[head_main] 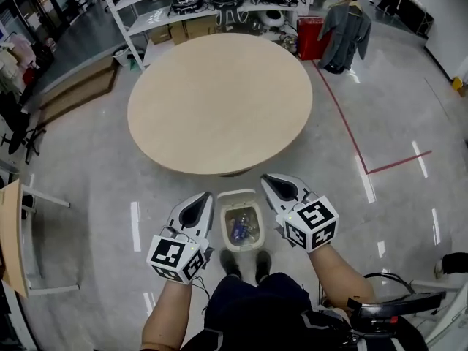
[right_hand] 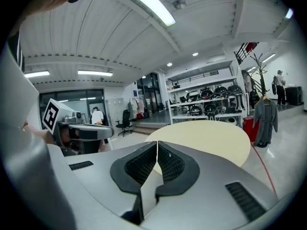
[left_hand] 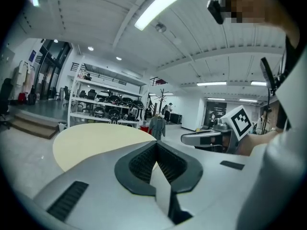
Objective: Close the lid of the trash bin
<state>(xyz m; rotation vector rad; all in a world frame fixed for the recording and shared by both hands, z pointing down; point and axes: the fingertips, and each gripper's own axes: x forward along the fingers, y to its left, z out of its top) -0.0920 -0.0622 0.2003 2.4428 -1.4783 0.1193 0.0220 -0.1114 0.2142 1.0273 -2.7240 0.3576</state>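
Fingers [head_main: 197, 209] shut, flanking the open trash bin [head_main: 224, 232].

The trash bin [head_main: 241, 194] is small, cream-coloured and rectangular with rounded corners. It stands upright on the grey floor [head_main: 102, 189], just off the round table's [head_main: 219, 101] edge at 6 o'clock. Its top is open, showing bluish litter inside.
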